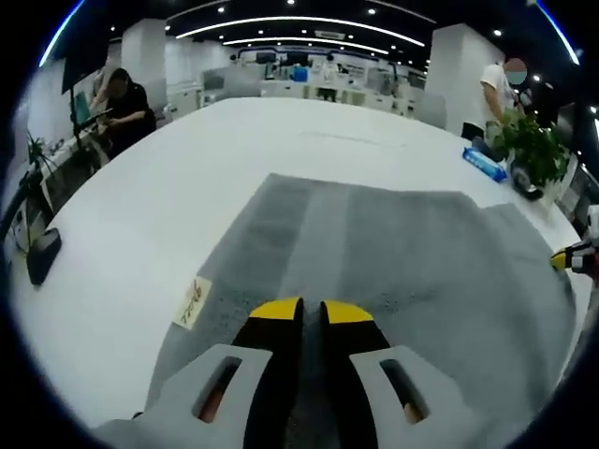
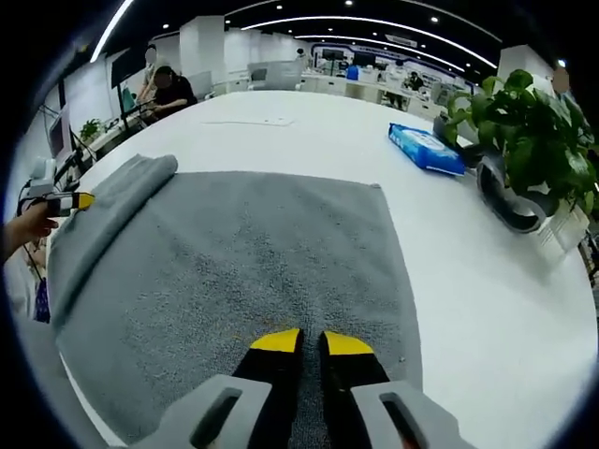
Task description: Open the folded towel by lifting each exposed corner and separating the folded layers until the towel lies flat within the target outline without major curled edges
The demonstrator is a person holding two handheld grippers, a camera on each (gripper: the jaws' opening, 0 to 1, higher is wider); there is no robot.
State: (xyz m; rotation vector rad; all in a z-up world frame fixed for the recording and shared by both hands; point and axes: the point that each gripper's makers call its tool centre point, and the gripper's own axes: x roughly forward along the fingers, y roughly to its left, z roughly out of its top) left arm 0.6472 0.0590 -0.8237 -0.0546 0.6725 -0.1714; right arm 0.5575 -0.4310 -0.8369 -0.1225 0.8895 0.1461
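Yellow-tipped fingers of the left gripper and right gripper stand nearly pressed together, each low over the near edge of the grey towel; whether they pinch the cloth cannot be told. It lies on the white tabletop, left edge rolled.

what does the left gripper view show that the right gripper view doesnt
Left gripper view alone: a small label at the towel's edge and a dark object near the table edge. Right gripper view alone: a rolled fold along one side of the towel, and a dark band lying by the plant pot. Both: the grey towel on the white table, a blue packet, a potted plant, and each view's own tool, left tool, right tool, nearly closed over the towel.
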